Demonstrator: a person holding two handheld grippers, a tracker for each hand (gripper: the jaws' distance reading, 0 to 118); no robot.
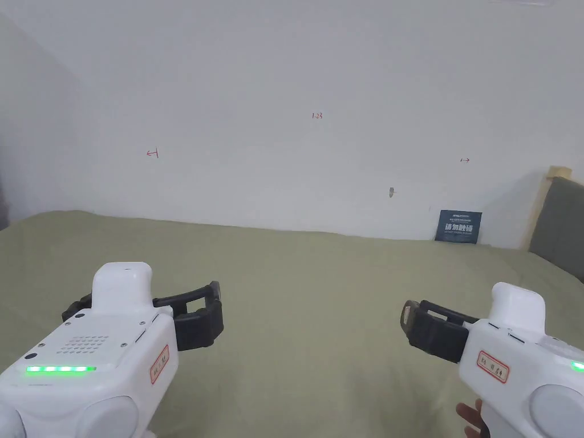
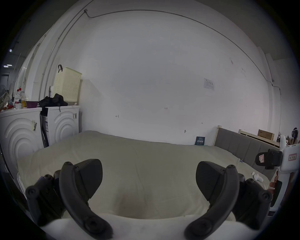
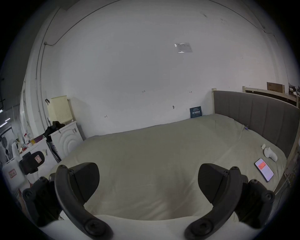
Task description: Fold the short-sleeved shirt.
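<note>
A green-sheeted bed (image 1: 296, 285) is being shown below a white wall (image 1: 285, 85). The left gripper (image 2: 149, 181) at 8 o'clock and right gripper (image 3: 148, 182) at 4 o'clock are being held wide open, empty. Wall markings are too small to be read.

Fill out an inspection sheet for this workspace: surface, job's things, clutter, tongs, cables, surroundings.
Surface: bed with a green sheet, smooth and mostly bare.
Job's things: nothing seen; no shirt on the bed.
Clutter: phone with its screen lit and a small white object, both near the headboard.
Tongs: left tongs open, holding nothing; right tongs open, holding nothing; both above the sheet.
Cables: thin cable running along the wall.
Surroundings: white wall, blue sign, two washers, basket, dark clothes.
</note>
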